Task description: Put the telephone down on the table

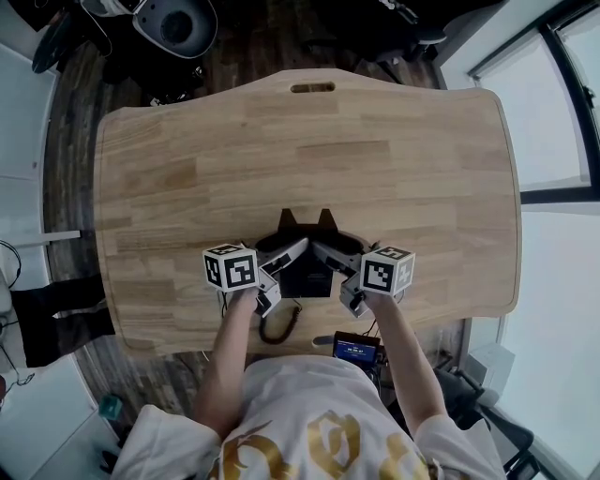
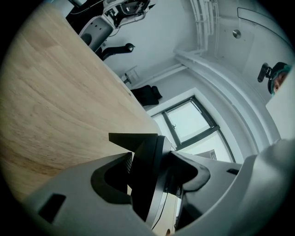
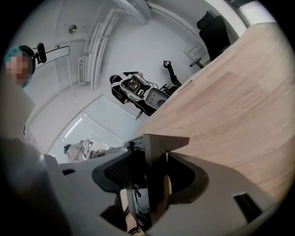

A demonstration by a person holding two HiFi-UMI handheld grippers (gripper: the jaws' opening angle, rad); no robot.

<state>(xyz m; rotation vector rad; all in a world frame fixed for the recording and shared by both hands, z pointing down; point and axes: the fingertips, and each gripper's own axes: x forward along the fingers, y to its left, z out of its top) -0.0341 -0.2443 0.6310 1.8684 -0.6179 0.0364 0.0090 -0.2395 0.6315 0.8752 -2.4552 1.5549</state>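
A black telephone (image 1: 307, 272) hangs between my two grippers over the near part of the wooden table (image 1: 309, 159). Two pointed black tabs of it stick out toward the far side, and its coiled cord (image 1: 279, 323) dangles at the table's near edge. My left gripper (image 1: 277, 269) is shut on the phone's left side. In the left gripper view the phone's dark edge (image 2: 144, 184) fills the gap of the left gripper (image 2: 148, 162). My right gripper (image 1: 341, 272) clamps the right side, and the phone's panel (image 3: 154, 161) sits inside the right gripper (image 3: 146, 174). I cannot tell whether the phone touches the tabletop.
The table has a cable slot (image 1: 312, 87) at its far edge. An office chair (image 1: 173, 23) stands beyond the far left corner. Windows (image 1: 562, 112) run along the right. A small device with a lit screen (image 1: 356, 349) hangs at the person's waist.
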